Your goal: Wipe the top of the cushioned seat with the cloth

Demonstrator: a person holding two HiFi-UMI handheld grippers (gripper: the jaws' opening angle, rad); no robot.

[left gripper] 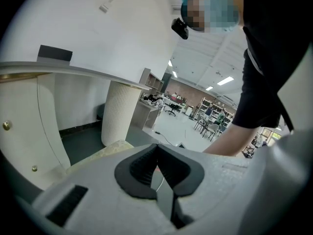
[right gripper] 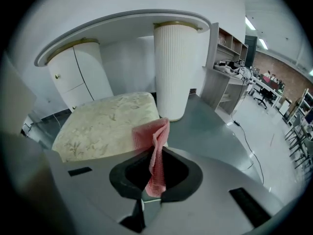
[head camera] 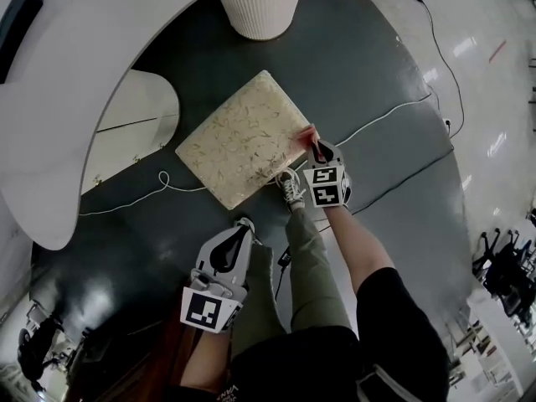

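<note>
The cushioned seat [head camera: 243, 136] is a square cream cushion with a pale leaf pattern, lying on the dark floor; in the right gripper view the seat [right gripper: 105, 124] fills the middle left. My right gripper [head camera: 318, 151] hovers at the seat's near right corner, shut on a pink cloth [right gripper: 154, 148] whose free end [head camera: 308, 136] hangs over the cushion's edge. My left gripper [head camera: 241, 224] hangs lower left, off the seat, shut with nothing between its jaws [left gripper: 156, 173].
A ribbed white column [head camera: 261, 2] stands just beyond the seat, under a curved white counter [head camera: 75, 74]. White cabinets [right gripper: 78, 75] lie to the left. White and black cables [head camera: 377, 124] cross the floor. The person's shoe [head camera: 291, 188] rests by the seat's near edge.
</note>
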